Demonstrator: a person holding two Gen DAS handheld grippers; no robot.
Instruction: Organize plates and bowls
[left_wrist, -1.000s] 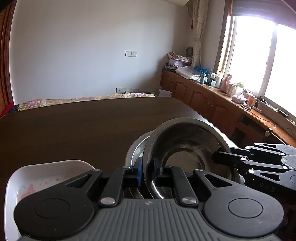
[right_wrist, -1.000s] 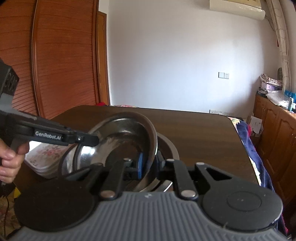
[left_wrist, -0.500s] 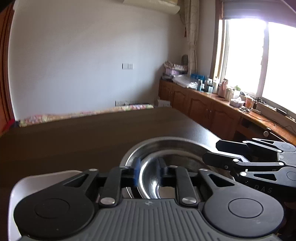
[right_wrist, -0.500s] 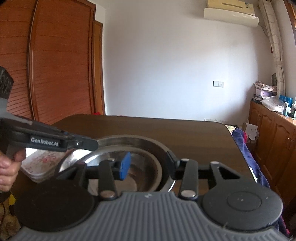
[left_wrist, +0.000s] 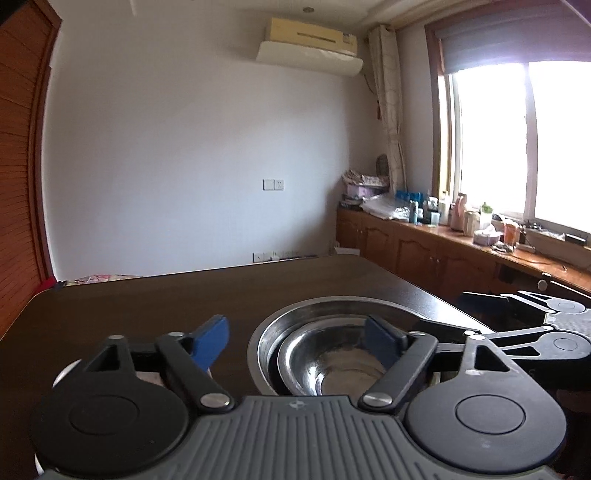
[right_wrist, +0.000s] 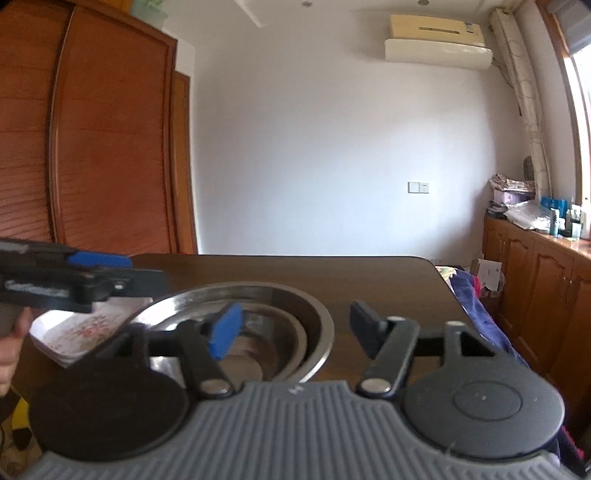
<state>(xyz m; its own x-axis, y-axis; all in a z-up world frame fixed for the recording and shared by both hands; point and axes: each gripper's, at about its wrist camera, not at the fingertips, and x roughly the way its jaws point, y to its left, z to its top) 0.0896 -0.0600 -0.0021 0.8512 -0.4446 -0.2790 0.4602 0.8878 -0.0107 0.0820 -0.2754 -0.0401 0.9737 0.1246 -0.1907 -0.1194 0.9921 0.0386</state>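
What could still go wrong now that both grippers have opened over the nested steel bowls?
1. The left gripper has one open jaw hanging over the small steel bowl; pulling back low could catch a rim and shift the stack.
2. The large steel bowl sits near the dark table's right edge, so a nudge could push it off.
3. The floral plate lies just below the left gripper, as the right view shows.

Left wrist view faces window side, right wrist view faces wardrobe side, both close above nested bowls (left_wrist: 332, 354).
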